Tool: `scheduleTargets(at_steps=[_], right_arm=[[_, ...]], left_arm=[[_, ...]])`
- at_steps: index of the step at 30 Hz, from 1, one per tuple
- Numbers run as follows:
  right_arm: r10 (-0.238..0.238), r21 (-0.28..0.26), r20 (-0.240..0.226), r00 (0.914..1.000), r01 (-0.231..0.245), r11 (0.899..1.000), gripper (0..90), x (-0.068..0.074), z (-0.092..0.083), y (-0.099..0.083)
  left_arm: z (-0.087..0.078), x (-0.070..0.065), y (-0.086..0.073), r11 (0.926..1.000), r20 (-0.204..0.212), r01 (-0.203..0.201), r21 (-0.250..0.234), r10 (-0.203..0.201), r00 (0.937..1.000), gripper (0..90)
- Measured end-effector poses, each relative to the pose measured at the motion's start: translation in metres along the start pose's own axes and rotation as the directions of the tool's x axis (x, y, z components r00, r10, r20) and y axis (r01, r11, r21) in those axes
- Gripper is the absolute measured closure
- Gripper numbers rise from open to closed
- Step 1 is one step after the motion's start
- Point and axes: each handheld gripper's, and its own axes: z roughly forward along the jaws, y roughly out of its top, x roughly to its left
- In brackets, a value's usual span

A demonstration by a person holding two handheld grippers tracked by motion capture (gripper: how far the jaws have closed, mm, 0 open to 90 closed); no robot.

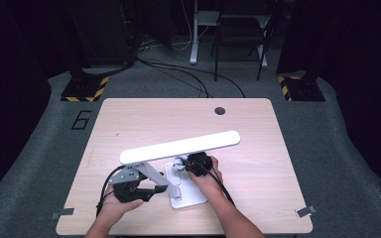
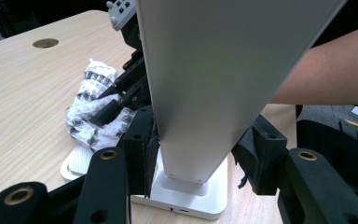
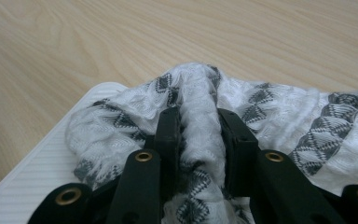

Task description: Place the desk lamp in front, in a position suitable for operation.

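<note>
Left tongs (image 2: 193, 158): clamped on the white lamp arm (image 2: 200, 93), one jaw on each side, just above the lamp base (image 2: 186, 200).
Right tongs (image 3: 198, 140): pinched on a raised fold of the white patterned cloth (image 3: 200, 93).
Cloth: bunched on the base's ribbed top, beside the arm.
Lamp head (image 1: 178, 147): above both hands.
Worktop (image 1: 129, 119): pale wood.

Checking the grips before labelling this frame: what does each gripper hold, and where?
The left gripper clamps the white lamp arm just above its base. The right gripper pinches a raised fold of the patterned cloth.
</note>
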Motion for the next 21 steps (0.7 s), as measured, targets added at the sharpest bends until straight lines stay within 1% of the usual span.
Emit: scheduleTargets(at_steps=[1,2,3,5,8,9,10,11,12,14,15,17,19,21], right_arm=[[0.018,-0.004,0.002,0.9998,-0.018,1.000,71.0,0.000,0.001,0.000],[0.008,-0.004,0.002,1.0000,-0.008,1.000,70.9,-0.001,0.001,0.001],[0.019,-0.007,0.005,0.9998,-0.019,1.000,70.8,-0.001,0.002,0.001],[0.021,-0.009,0.005,0.9998,-0.021,1.000,70.7,-0.001,0.003,0.001],[0.006,-0.007,0.008,1.0000,-0.006,1.000,70.7,-0.001,0.002,0.001],[0.020,-0.001,0.015,0.9997,-0.020,1.000,70.7,0.001,0.001,0.000],[0.020,-0.001,0.015,0.9997,-0.020,1.000,70.7,0.001,0.001,0.000],[-0.005,0.002,0.013,0.9999,0.005,1.000,70.7,0.000,0.000,0.000],[-0.006,0.003,0.015,0.9999,0.006,1.000,70.9,0.001,-0.003,-0.002],[-0.018,0.000,0.011,0.9998,0.018,1.000,70.9,0.000,-0.006,-0.005],[-0.018,0.000,0.011,0.9998,0.018,1.000,70.9,0.000,-0.006,-0.005],[-0.012,-0.012,0.002,0.9999,0.012,1.000,71.0,-0.001,-0.012,-0.011],[-0.006,-0.011,0.001,1.0000,0.006,1.000,70.9,-0.001,-0.015,-0.015],[-0.012,-0.005,-0.003,0.9999,0.012,1.000,70.9,0.000,-0.018,-0.016]], left_arm=[[0.000,0.000,0.000,1.0000,-0.001,0.000,0.002,0.000,1.0000,52.6],[0.000,0.000,0.000,1.0000,0.003,-0.002,0.004,0.002,1.0000,52.6],[0.000,0.000,0.000,1.0000,0.005,-0.006,0.007,0.006,1.0000,52.6],[0.000,0.000,0.000,0.9999,0.006,-0.008,0.008,0.008,1.0000,52.6],[0.000,0.000,0.000,0.9999,0.008,-0.010,0.006,0.010,0.9999,52.6],[0.000,0.000,0.000,1.0000,0.010,0.000,0.002,0.000,0.9999,52.6],[0.000,0.000,0.000,1.0000,0.010,0.000,0.002,0.000,0.9999,52.6],[-0.002,0.002,0.000,0.9999,0.021,-0.003,0.012,0.003,0.9998,52.6],[-0.002,0.002,0.000,1.0000,0.017,-0.003,0.004,0.003,0.9998,52.8],[-0.003,0.003,0.000,0.9999,0.025,-0.003,0.015,0.002,0.9997,52.9],[-0.003,0.003,0.000,0.9999,0.025,-0.003,0.015,0.002,0.9997,52.9],[-0.004,0.004,-0.001,0.9999,0.023,0.002,0.012,-0.002,0.9997,53.0],[-0.004,0.004,-0.001,0.9999,0.025,0.001,0.012,-0.001,0.9997,53.1],[-0.004,0.003,-0.001,0.9999,0.023,0.003,0.011,-0.003,0.9997,53.1]])
